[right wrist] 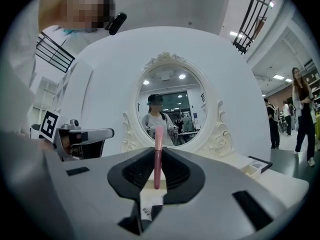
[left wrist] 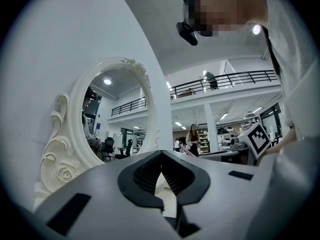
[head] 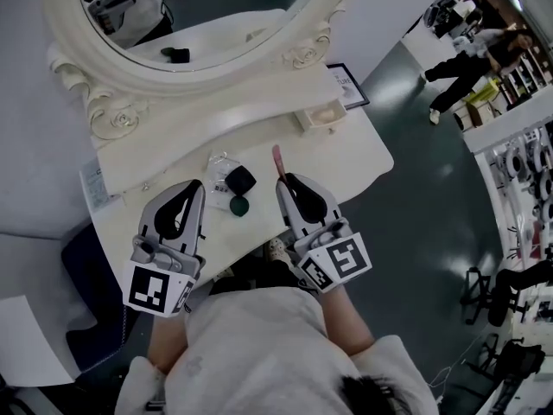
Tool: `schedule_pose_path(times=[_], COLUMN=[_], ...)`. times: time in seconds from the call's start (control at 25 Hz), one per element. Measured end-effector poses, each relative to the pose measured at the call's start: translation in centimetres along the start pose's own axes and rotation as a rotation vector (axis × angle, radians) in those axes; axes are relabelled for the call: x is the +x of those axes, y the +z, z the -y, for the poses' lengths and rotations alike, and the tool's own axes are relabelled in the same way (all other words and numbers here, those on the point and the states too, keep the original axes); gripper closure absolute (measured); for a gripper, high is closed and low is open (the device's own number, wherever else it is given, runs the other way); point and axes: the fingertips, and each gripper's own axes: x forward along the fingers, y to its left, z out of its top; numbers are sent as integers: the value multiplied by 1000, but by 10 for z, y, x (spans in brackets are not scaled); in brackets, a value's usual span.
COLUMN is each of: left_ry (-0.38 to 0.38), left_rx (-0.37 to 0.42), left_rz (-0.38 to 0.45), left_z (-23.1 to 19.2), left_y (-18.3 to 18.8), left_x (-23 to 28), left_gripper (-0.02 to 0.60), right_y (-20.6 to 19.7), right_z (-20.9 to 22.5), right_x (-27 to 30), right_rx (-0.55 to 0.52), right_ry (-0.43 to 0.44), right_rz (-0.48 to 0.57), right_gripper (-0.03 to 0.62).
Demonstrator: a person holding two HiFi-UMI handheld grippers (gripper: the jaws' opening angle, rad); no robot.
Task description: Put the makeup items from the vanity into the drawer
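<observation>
Right gripper clamps pink makeup stick pointing up-frame, small open drawer to its upper right; left gripper closed, empty

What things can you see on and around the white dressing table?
vanity: one, white, under everything
mirror: one, oval, white carved frame, at the back
small drawer: one, white, open, right of mirror
framed card: one, dark-edged, behind drawer
square case: one, black, mid-table
round item: one, dark green, beside the case
clear item: one, see-through, left of case
pink stick: one, in right gripper
left hand-held gripper: one, grey, shut, empty
right hand-held gripper: one, grey, shut on the stick
</observation>
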Motion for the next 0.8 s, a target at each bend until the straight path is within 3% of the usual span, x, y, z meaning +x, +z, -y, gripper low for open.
schedule_pose_path(times=[0.8], left_ry=[76], left_rx=[31], left_rz=[-14], left_z=[47], left_y=[-6], left_x=[82], left_gripper=[568], right_y=[6], right_z=[126], right_x=[-14], right_rx=[-7], right_ry=[9], right_rz=[-15], right_gripper=[540])
